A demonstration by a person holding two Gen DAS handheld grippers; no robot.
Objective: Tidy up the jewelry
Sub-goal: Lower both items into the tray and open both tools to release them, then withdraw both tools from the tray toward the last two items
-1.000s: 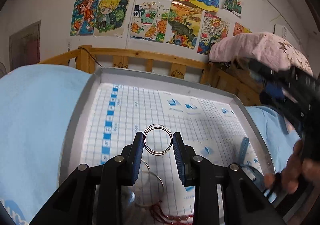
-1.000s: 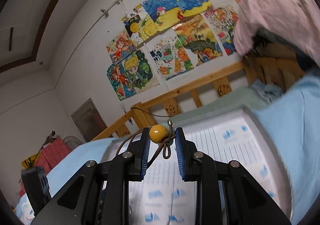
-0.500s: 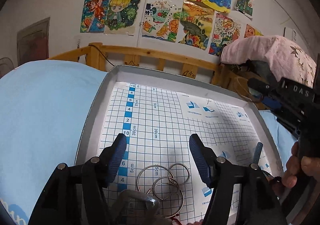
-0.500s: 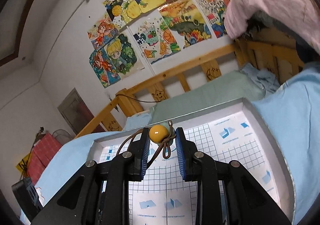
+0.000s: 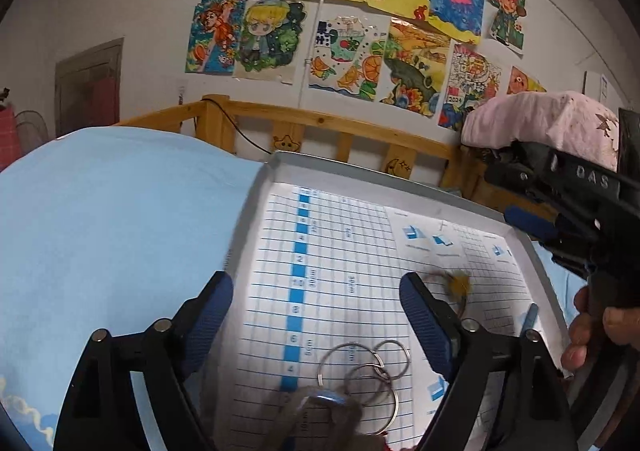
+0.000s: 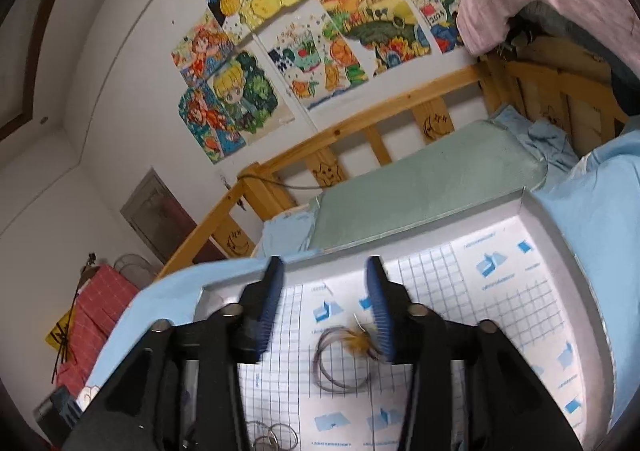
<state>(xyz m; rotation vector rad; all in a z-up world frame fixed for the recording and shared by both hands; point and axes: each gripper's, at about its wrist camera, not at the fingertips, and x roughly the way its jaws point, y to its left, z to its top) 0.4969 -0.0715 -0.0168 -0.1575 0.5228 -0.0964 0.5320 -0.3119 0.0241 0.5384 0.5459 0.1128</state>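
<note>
Your left gripper (image 5: 316,315) stood with its jaws spread wide and nothing between them, poised over the near part of the grey tray (image 5: 256,211) that sat on the light blue bedsheet (image 5: 120,219). Just below that gap, a cluster of linked silver rings (image 5: 366,371) lay on the tray's gridded paper liner (image 5: 344,251), partly overlapped at the bottom edge of the view by a blurred grey object you could not make out. Your right gripper (image 6: 326,309) also had its jaws parted, gripping nothing. The yellow-bead cord bracelet (image 6: 362,341) was under it on the liner, the bead blurred and close to the inner face of the right finger; whether it touched that finger could not be told. Its dark cord formed a loop on the paper toward the left. From the left wrist view the same bead (image 5: 458,285) showed just beyond the right fingertip, well apart from the rings. Colourful drawings (image 5: 344,47) covered the wall above the wooden bed rail (image 5: 320,123).
</note>
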